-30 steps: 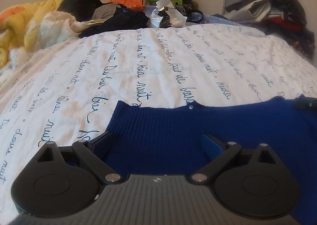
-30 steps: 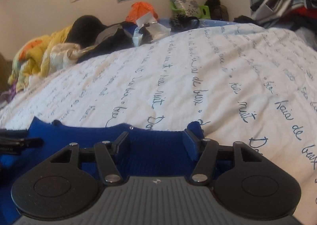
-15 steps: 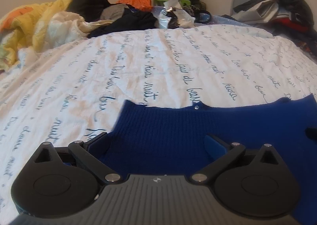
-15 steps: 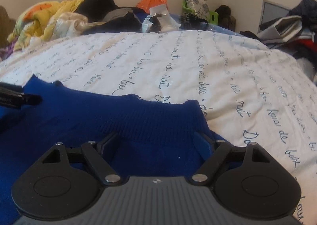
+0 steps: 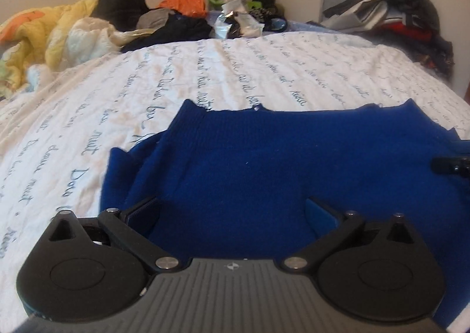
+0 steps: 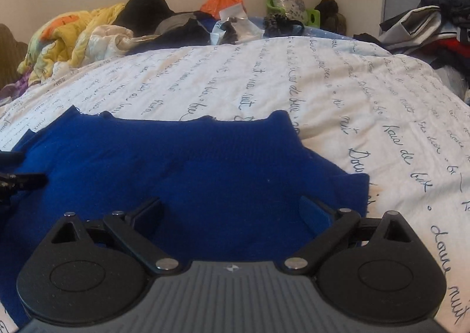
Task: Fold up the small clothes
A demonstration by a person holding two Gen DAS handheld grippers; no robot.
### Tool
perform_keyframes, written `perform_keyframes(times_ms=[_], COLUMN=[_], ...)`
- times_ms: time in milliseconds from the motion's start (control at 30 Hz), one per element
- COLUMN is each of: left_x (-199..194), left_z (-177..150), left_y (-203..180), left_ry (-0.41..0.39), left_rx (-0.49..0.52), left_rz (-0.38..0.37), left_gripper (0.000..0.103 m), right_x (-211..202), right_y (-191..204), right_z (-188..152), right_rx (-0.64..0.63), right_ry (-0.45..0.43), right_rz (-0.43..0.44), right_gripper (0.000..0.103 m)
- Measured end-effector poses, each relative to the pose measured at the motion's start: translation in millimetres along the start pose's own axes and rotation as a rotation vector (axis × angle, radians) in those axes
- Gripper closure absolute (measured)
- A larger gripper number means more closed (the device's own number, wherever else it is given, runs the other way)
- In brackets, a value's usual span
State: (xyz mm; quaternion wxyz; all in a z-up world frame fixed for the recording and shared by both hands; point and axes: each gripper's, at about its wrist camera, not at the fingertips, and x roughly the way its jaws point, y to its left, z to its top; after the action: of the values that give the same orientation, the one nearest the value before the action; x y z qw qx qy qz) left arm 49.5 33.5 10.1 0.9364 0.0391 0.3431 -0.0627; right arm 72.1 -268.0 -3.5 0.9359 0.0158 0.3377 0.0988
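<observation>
A dark blue knitted garment (image 5: 264,156) lies flat on the white bed sheet with script print (image 5: 235,74), its ribbed far edge straight. My left gripper (image 5: 232,203) hovers over the garment's left part. Its jaws are opening and stand wide, with no cloth pinched between the pads. In the right wrist view the same garment (image 6: 191,162) fills the near half. My right gripper (image 6: 230,202) is over its right part, jaws opening wide, with only flat cloth beneath them. Each gripper's tip shows at the edge of the other view: the right gripper (image 5: 452,164) and the left gripper (image 6: 20,180).
A yellow quilt (image 5: 44,36) is bunched at the far left of the bed. Dark clothes, an orange bag (image 5: 183,1) and packets are heaped along the far end. Another clothes pile (image 5: 396,18) rises at the far right.
Both grippers have drawn back from the garment's far edge, so more blue cloth shows ahead of them. The right jaws have spread from half closed to wide.
</observation>
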Motion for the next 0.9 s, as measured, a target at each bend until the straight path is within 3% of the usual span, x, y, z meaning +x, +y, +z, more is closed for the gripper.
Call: perform_keyframes(times_ms=[100, 167, 200, 233, 267, 300, 333, 400, 467, 567, 600, 633, 767, 833, 900], left_x=[-17.6, -17.7, -21.0, -26.9, -36.6, -47.8, -61.5, -77.3, -74.5, -57.0, -63.1, -67.4, -83.6, -92.0, -95.2], left_z=[-10.6, -26.2, -25.4, -23.2, -21.3, -21.0, -20.6, -22.0, -27.1, -51.2, -62.4, -66.3, -70.2, -64.1, -57.4], left_y=[3.0, 13.5, 17.1, 18.4, 18.0, 17.0, 14.5, 3.2, -18.0, -40.7, -39.8, -35.2, -12.3, -14.1, -25.3], left_ry=[0.001, -0.033, -0.029, -0.022, -0.022, -0.032, -0.052, -0.074, -0.042, 0.030, -0.028, -0.032, 0.026, 0.023, -0.012], left_rx=[0.003, -0.023, -0.037, -0.045, -0.048, -0.056, -0.073, -0.086, -0.034, 0.107, 0.150, 0.161, 0.160, 0.140, 0.132], left_rz=[-0.008, -0.020, -0.014, 0.009, 0.021, 0.026, 0.002, -0.071, -0.110, -0.079, -0.079, -0.086, -0.055, -0.073, -0.116], left_gripper=[0.000, 0.000, 0.000, 0.001, 0.010, 0.012, 0.008, 0.001, 0.000, 0.000, 0.000, 0.000, 0.002, 0.005, 0.004], right_x=[-26.0, -23.1, -22.7, -25.3, -28.8, -32.7, -39.9, -59.0, -63.4, -44.4, -42.5, -47.5, -62.9, -67.6, -68.7], right_y=[10.6, 16.4, 17.2, 12.6, 9.7, 11.2, 14.1, 24.9, 46.8, 78.1, 80.0, 74.9, 45.9, 53.2, 68.1], right_z=[1.2, -14.2, -26.9, -26.3, -20.7, -13.7, -8.2, -4.1, -5.1, -23.6, -35.8, -47.2, -57.0, -45.1, -32.0], right_rx=[0.028, -0.043, -0.103, -0.077, -0.048, -0.028, -0.004, 0.001, -0.048, -0.208, -0.254, -0.284, -0.254, -0.223, -0.185], right_ry=[-0.010, 0.013, -0.045, -0.041, -0.014, 0.023, 0.040, -0.007, -0.003, 0.106, 0.092, 0.038, 0.090, 0.155, 0.154], right_rz=[0.023, 0.031, 0.019, 0.040, 0.032, 0.000, -0.021, 0.044, 0.096, 0.100, 0.095, 0.112, 0.148, 0.110, 0.116], right_gripper=[0.003, 0.001, 0.000, 0.000, 0.000, 0.000, 0.000, 0.000, 0.000, 0.000, 0.000, 0.000, 0.000, 0.000, 0.000])
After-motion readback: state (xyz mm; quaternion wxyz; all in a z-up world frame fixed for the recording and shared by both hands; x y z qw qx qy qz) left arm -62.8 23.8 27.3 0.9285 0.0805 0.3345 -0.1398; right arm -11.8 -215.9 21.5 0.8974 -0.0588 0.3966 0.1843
